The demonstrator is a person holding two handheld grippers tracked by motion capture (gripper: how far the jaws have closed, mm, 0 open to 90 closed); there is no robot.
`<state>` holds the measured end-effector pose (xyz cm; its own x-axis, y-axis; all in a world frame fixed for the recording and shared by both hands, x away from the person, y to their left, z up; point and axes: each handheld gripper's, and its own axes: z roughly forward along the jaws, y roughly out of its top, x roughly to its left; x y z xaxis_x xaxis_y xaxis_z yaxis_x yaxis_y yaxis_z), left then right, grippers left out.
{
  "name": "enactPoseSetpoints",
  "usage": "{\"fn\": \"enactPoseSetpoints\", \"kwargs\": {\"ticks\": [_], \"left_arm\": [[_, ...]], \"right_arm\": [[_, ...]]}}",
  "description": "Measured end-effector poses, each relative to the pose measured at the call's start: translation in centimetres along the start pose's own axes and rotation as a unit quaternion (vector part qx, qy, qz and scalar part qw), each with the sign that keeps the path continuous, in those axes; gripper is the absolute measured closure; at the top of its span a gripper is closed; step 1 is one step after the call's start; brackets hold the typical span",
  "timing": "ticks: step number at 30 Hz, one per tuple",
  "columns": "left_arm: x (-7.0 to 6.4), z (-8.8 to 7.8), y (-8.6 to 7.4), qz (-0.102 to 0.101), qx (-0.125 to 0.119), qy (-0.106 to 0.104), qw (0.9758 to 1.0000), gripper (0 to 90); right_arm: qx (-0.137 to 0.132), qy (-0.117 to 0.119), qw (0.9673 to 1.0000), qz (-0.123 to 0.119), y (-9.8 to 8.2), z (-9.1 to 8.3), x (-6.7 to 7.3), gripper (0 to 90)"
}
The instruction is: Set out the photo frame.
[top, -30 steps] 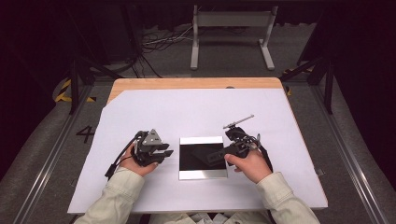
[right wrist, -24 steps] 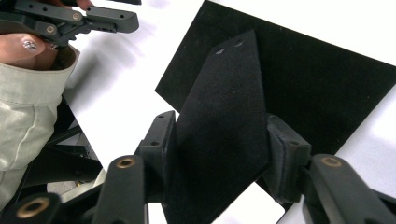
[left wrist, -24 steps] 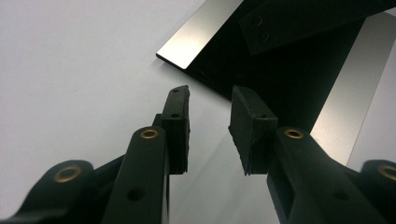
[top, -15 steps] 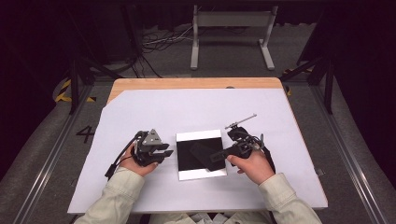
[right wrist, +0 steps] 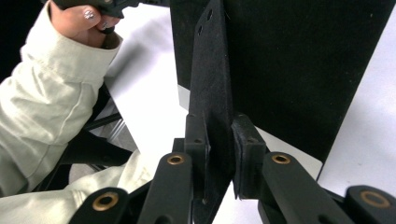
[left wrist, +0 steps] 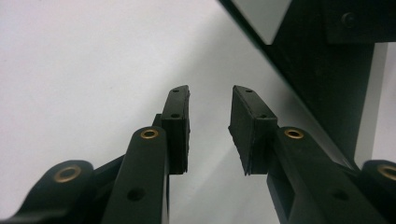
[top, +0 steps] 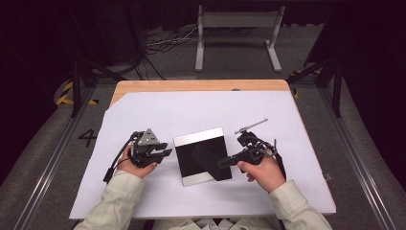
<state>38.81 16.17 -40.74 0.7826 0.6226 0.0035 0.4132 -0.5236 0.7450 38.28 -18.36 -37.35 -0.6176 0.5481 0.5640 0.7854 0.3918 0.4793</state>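
At the left of the high view, the left gripper [top: 162,149] rests on the white sheet [top: 158,112] covering the worktop [top: 143,86], just left of the tray. In the left gripper view its pads [left wrist: 180,126] stand apart with only white sheet between them, so it holds nothing; it looks parked near the tray's edge, probably ready to steady it. In the middle of the high view lies the black, silver-rimmed tray [top: 201,155], set slightly askew. On its lower right part sits a black felt-like strip [top: 208,160], slanting toward the right gripper [top: 225,162]. The right gripper's jaws have just been closing, and the right gripper view shows the strip [right wrist: 212,93] standing edge-on, pinched between the pads [right wrist: 247,149]. Gripping it at one end likely lets the strip be lifted clear of the tray.
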Motion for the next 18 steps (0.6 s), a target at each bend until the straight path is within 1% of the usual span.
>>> {"fn": "enactPoseSetpoints", "kwargs": {"ticks": [2, 11, 13, 16, 18], "left_arm": [[0.0, 0.0, 0.0, 0.000, -0.001, 0.000, 1.0000, 68.2], [0.0, 0.0, 0.0, -0.002, 0.000, 0.001, 1.0000, 68.0], [0.0, 0.0, 0.0, -0.001, 0.000, 0.001, 1.0000, 68.0], [-0.1, 0.1, 0.0, -0.001, 0.001, -0.001, 1.0000, 68.0], [-0.1, 0.2, 0.0, 0.000, 0.001, 0.000, 1.0000, 68.0]], "right_arm": [[-0.002, 0.007, 1.0000, 0.000, 0.0, -0.1, 0.1, 80.8], [-0.015, 0.040, 0.9990, -0.013, -0.1, -0.7, 0.6, 86.6], [-0.018, 0.038, 0.9989, -0.022, -0.1, -0.8, 0.7, 86.9], [-0.025, 0.035, 0.9987, -0.026, -0.1, -1.2, 0.8, 87.3], [-0.031, 0.029, 0.9986, -0.032, -0.2, -1.4, 1.0, 87.4]]}}
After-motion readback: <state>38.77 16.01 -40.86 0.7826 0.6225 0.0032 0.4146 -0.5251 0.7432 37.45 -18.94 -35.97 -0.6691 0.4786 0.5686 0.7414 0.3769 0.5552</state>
